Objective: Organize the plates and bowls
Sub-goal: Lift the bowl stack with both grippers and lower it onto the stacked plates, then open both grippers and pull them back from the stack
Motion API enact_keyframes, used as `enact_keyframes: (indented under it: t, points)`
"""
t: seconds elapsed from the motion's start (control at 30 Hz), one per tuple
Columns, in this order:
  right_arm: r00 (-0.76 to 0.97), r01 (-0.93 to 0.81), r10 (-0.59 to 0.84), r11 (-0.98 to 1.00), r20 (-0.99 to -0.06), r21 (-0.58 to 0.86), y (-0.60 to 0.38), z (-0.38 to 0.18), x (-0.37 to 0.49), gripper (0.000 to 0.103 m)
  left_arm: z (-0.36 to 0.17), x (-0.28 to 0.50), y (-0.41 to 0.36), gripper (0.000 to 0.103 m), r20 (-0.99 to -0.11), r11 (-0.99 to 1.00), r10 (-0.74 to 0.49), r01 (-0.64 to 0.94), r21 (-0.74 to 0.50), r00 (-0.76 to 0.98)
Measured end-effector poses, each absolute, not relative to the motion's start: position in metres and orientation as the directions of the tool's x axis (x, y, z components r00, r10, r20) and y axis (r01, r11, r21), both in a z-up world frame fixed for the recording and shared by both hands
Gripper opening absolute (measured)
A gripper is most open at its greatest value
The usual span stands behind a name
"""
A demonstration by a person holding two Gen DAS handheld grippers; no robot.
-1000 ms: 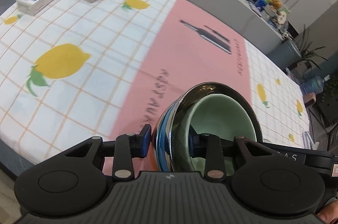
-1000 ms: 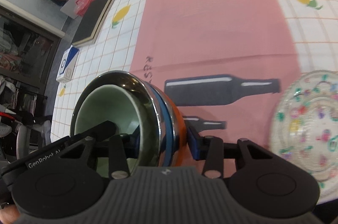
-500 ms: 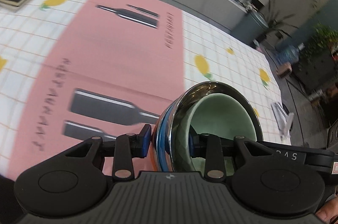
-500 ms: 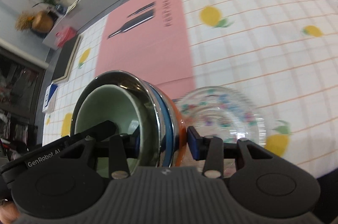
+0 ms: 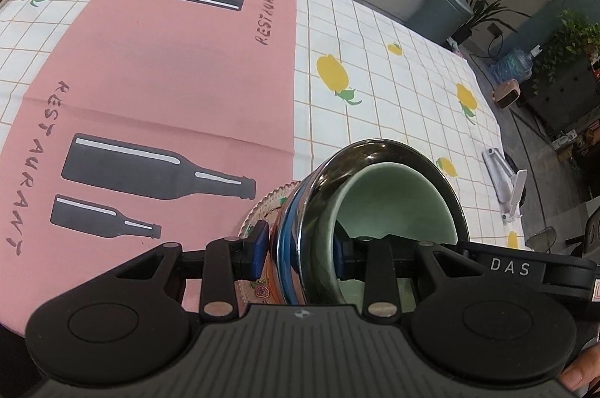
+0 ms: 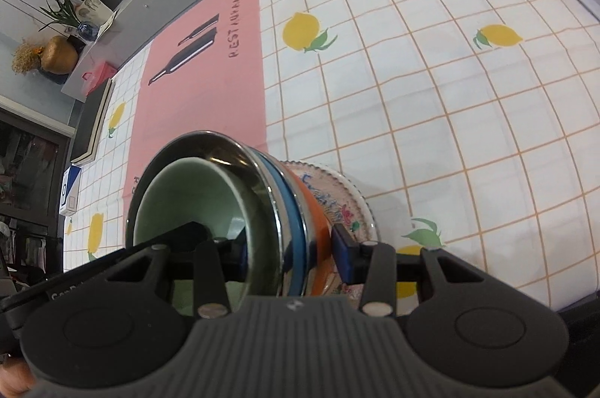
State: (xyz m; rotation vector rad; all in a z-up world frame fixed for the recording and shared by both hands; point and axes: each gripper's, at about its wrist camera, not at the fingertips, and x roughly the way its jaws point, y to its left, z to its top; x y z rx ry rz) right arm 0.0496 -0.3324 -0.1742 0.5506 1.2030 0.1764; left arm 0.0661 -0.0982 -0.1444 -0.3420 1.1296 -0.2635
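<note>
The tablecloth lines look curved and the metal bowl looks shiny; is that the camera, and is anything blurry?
Left wrist view: the fisheye lens bends the tablecloth grid; the metal bowl mirrors its surroundings, with a bright glint at the rim. Right wrist view: the same bending, strongest near the edges; the plate casts a soft shadow on the cloth. Both are sharp, with dark corners.

Your table (image 5: 393, 34) wears a white grid cloth with yellow lemons and a pink panel (image 5: 180, 68) printed with black bottles. On it you have a floral plate (image 6: 352, 203), a dark book (image 6: 90, 120) near the far corner, a blue-and-white box (image 6: 70, 191) just beside it, and a white folding stand (image 5: 506, 180) near the opposite edge.
</note>
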Motion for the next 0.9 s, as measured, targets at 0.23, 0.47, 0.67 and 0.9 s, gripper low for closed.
enact_keyframes:
  t: [0.23, 0.47, 0.67, 0.9]
  points:
    - [0.363, 0.166, 0.423, 0.847, -0.83, 0.504, -0.337, -0.179, 0.05, 0.041, -0.144, 0.069, -0.104, 0.037, -0.839, 0.923, -0.364, 0.039, -0.382, 0.405]
    - [0.367, 0.146, 0.414, 0.859, -0.833, 0.491, -0.334, -0.178, 0.048, 0.044, -0.142, 0.069, -0.11, 0.038, -0.848, 0.934, -0.346, 0.063, -0.351, 0.403]
    - [0.39, 0.133, 0.404, 0.864, -0.827, 0.485, -0.336, -0.174, 0.046, 0.062, -0.138, 0.066, -0.111, 0.046, -0.843, 0.941, -0.33, 0.074, -0.331, 0.424]
    - [0.434, 0.087, 0.38, 0.885, -0.817, 0.458, -0.335, -0.16, 0.041, 0.082, -0.121, 0.059, -0.109, 0.069, -0.82, 0.944, -0.325, 0.102, -0.315, 0.472]
